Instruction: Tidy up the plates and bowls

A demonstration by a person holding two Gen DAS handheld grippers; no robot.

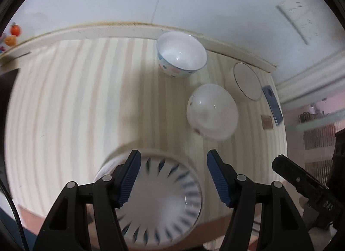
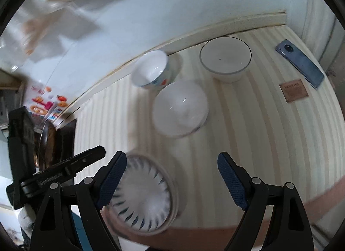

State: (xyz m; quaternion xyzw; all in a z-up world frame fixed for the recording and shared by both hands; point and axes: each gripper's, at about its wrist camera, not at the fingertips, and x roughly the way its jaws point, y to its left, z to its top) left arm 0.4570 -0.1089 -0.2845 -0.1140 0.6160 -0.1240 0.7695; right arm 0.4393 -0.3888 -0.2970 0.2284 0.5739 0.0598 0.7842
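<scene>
A white bowl with blue dashes [image 1: 159,203] [image 2: 142,195] sits at the table's near edge. My left gripper [image 1: 173,158] hovers open over it: the left fingertip overlaps the rim and the right one stands outside it, with no pad pressing. My right gripper [image 2: 172,158] is open and empty, with the same bowl under its left finger. Further back are a white bowl with coloured spots [image 1: 181,53] [image 2: 152,69], a plain white bowl [image 1: 212,113] [image 2: 180,107] and a dark-rimmed white bowl [image 1: 246,81] [image 2: 225,57].
A striped cloth covers the table [image 1: 75,110] [image 2: 269,132], which meets a white wall at the back. A blue phone [image 1: 272,104] [image 2: 300,63] and a small brown square [image 1: 267,121] [image 2: 293,90] lie at the right. Both views are blurred by motion.
</scene>
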